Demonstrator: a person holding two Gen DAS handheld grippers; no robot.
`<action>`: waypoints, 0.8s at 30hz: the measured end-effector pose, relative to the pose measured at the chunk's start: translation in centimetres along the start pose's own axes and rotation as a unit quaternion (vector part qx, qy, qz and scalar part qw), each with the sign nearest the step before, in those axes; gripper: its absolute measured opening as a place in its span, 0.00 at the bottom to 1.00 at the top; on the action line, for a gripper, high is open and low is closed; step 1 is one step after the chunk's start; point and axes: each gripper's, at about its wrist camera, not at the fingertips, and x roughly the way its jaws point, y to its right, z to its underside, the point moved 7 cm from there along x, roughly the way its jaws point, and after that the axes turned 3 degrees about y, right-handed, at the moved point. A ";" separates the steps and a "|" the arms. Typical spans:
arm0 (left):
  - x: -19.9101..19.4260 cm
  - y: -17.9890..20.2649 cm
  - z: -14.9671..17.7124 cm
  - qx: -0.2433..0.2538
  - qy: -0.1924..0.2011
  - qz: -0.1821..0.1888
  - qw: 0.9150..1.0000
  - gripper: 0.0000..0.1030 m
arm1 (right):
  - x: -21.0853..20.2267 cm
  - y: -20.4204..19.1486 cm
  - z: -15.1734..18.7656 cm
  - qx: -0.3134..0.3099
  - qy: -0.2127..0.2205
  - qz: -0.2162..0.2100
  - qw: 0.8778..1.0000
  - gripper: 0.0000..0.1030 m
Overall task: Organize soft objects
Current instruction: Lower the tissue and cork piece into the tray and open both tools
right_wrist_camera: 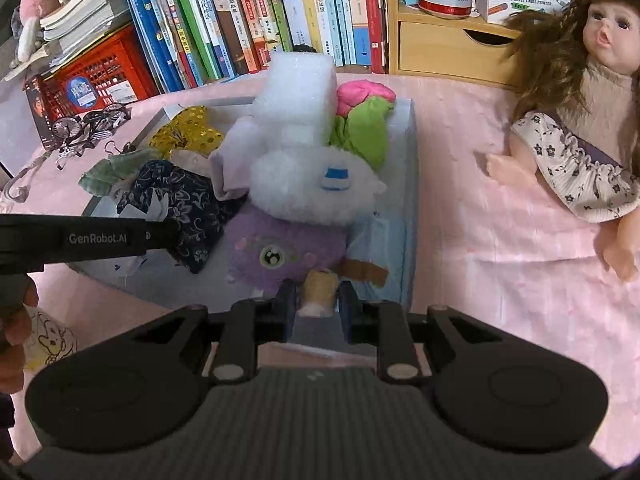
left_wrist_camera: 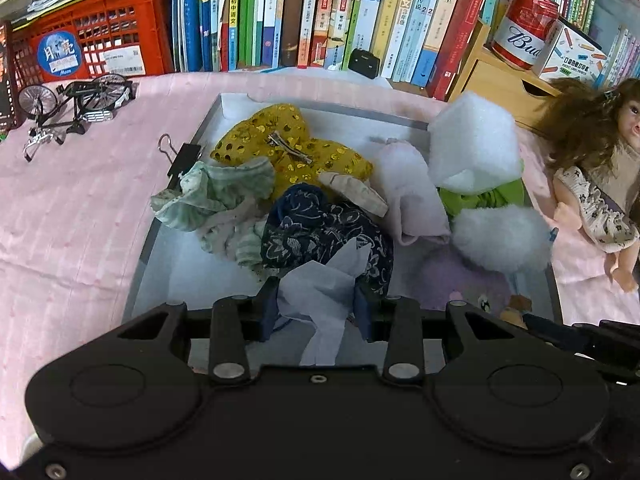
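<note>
Soft things fill the tray (left_wrist_camera: 138, 264) on the pink cloth (left_wrist_camera: 72, 208): a yellow sequin piece (left_wrist_camera: 280, 148), a green striped cloth (left_wrist_camera: 216, 196), a navy floral cloth (left_wrist_camera: 320, 228), white foam (left_wrist_camera: 472, 148) and a white fluffy toy (left_wrist_camera: 500, 236) on a purple plush (right_wrist_camera: 276, 244). The left gripper (left_wrist_camera: 316, 304) pinches a pale tissue (left_wrist_camera: 320, 292) over the tray's near part. The right gripper (right_wrist_camera: 318, 300) is pressed onto a small tan plush part (right_wrist_camera: 318, 284) at the tray's near edge, with the doll (right_wrist_camera: 580, 132) lying apart on the cloth.
</note>
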 end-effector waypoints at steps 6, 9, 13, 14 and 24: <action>0.8 0.2 -0.4 -0.010 0.013 -0.001 1.000 0.36 | 0.4 -0.2 -0.7 -0.001 0.008 -0.006 1.000 0.27; 1.1 0.4 -0.2 -0.007 0.014 -0.003 1.000 0.36 | 0.6 -0.3 -0.8 0.001 0.005 -0.006 1.000 0.28; 0.8 0.5 -0.1 0.000 0.021 -0.006 1.000 0.37 | 0.4 -0.4 -0.7 -0.003 0.009 -0.004 1.000 0.33; 0.7 0.5 -0.1 0.002 0.022 -0.006 1.000 0.37 | 0.2 -0.4 -0.8 -0.003 0.013 -0.003 1.000 0.39; -2.5 0.2 -0.9 0.004 0.054 -0.003 0.999 0.59 | -3.0 -1.1 -1.7 -0.015 0.056 -0.003 0.998 0.64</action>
